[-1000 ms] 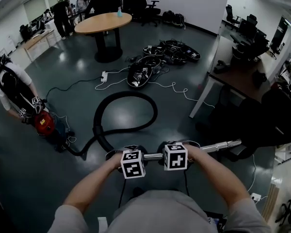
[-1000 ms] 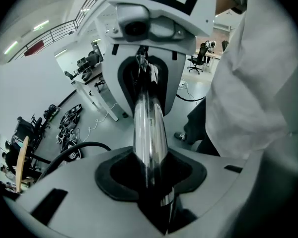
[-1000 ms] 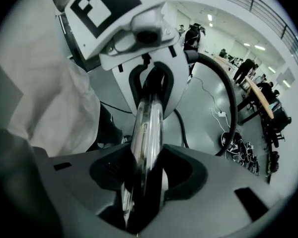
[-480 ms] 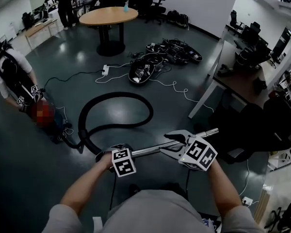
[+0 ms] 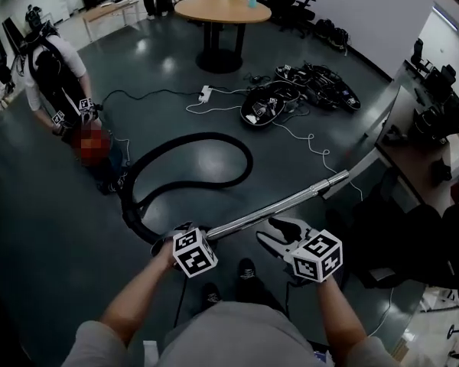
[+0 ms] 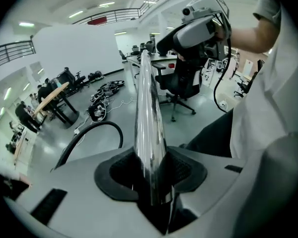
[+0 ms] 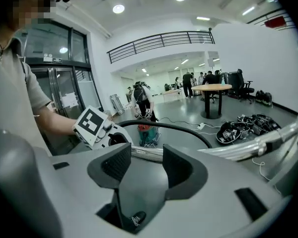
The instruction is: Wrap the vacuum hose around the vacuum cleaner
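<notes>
The vacuum's chrome wand (image 5: 279, 205) slants from my left gripper (image 5: 191, 239) up to the right. That gripper is shut on the wand (image 6: 149, 128), whose tube runs between its pads. A black hose (image 5: 214, 140) loops over the floor from the wand's handle to the red vacuum cleaner (image 5: 92, 145), which is partly blurred. My right gripper (image 5: 279, 232) hangs just below the wand, apart from it. Its jaws have just been opening and nothing is between them (image 7: 141, 165). In the right gripper view the wand (image 7: 258, 145) passes beyond the jaws.
Another person (image 5: 53, 67) stands bent over the vacuum cleaner. A round wooden table (image 5: 222, 10) is at the back. Gear and white cables (image 5: 298, 94) lie on the floor with a power strip (image 5: 206, 94). A desk (image 5: 413, 147) and dark chairs fill the right.
My right gripper has let go of the wand, rolled and come back below it. The left gripper still holds the wand, whose far end now slants up to the right.
</notes>
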Tool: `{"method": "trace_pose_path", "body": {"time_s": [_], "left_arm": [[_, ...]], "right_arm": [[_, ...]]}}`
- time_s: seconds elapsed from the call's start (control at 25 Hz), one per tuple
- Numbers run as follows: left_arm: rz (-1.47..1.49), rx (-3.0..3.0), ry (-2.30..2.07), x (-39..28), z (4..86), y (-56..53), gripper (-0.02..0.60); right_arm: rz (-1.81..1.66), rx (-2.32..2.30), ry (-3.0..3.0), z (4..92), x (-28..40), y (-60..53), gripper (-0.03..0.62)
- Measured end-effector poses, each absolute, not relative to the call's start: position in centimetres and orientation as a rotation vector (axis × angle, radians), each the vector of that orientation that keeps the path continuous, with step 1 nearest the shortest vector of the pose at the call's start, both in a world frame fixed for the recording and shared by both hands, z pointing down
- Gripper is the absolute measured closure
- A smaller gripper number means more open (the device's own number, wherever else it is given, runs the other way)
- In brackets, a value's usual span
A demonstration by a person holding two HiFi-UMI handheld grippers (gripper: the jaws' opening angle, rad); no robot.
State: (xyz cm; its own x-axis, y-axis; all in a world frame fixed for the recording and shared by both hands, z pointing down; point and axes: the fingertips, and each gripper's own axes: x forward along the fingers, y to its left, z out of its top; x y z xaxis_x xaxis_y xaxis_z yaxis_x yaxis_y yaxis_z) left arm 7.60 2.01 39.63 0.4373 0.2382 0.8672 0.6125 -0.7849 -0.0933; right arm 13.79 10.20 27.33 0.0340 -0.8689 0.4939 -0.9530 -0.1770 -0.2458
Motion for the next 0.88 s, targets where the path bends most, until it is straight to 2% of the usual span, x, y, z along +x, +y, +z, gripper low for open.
{"method": "trace_pose_path", "body": {"time_s": [0.24, 0.48, 0.56, 0.88], "left_arm": [[-1.339, -2.493, -0.518, 10.4, 38.8, 0.7, 0.426], [-1.373, -2.647, -0.342, 12.3, 38.2, -0.2, 0.425], [-1.380, -2.700, -0.296, 13.0, 38.2, -0.2, 0.425], [-1.358, -2.831, -0.097, 15.7, 36.9, -0.7, 0.423]], "right_arm": [[0.940, 2.090, -2.080, 28.4, 16.6, 7.5, 0.390], [1.272, 2.187, -2.225, 30.7, 22.0, 5.0, 0.387], [1.311, 2.186, -2.276, 31.0, 23.0, 3.6, 0.357], [1.535, 2.132, -2.448, 31.1, 23.9, -2.7, 0.333]]}}
